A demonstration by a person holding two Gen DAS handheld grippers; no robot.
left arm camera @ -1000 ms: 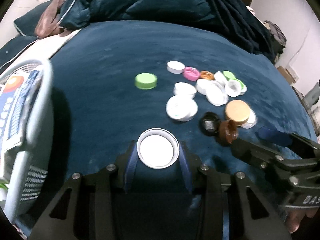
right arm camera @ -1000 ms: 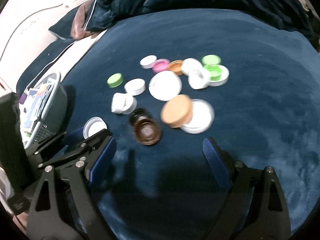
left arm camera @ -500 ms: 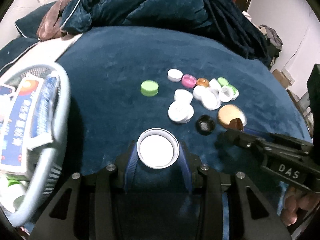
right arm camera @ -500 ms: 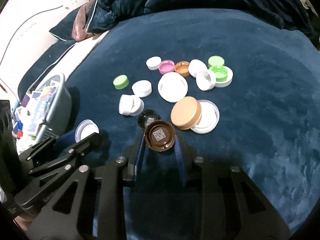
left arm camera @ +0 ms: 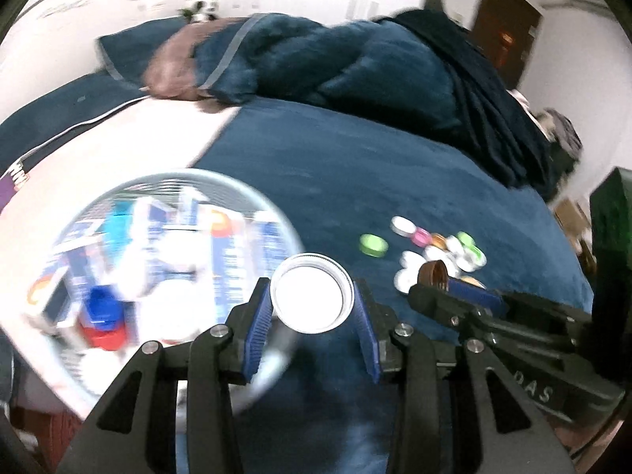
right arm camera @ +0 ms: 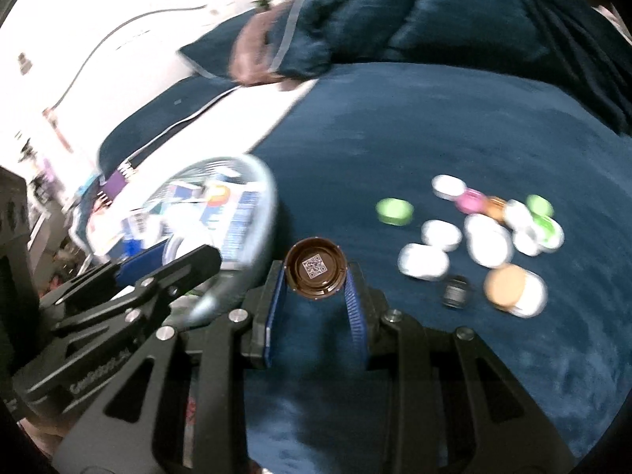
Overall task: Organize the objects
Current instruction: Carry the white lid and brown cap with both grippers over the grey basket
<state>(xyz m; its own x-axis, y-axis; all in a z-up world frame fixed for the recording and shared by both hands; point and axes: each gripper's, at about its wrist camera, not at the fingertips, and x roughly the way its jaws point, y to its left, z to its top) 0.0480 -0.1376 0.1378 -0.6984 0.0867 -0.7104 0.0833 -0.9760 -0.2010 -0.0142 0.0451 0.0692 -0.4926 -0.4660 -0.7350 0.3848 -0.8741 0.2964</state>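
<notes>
Blue bedspread (right arm camera: 395, 126) fills my view; basket (left arm camera: 221, 177) contents blur. Left tongs (left arm camera: 314, 308) clamp a white lid (left arm camera: 312, 294), right tongs (right arm camera: 315, 280) a brown cap (right arm camera: 315, 268).

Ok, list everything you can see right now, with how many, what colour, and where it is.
Round white metal-rimmed lid: one, white, in left tongs.
Round brown plastic cap: one, brown, code label inside, in right tongs.
Loose caps: over a dozen, white, green, pink, orange, black, tan, clustered on blanket.
Light grey mesh basket: one, left of caps, holding boxes and caps.
Dark blue plush blanket: one, covering bed.
Rumpled dark blue duvet: one, behind.
Left tongs: shut on lid.
Right tongs: shut on cap.
</notes>
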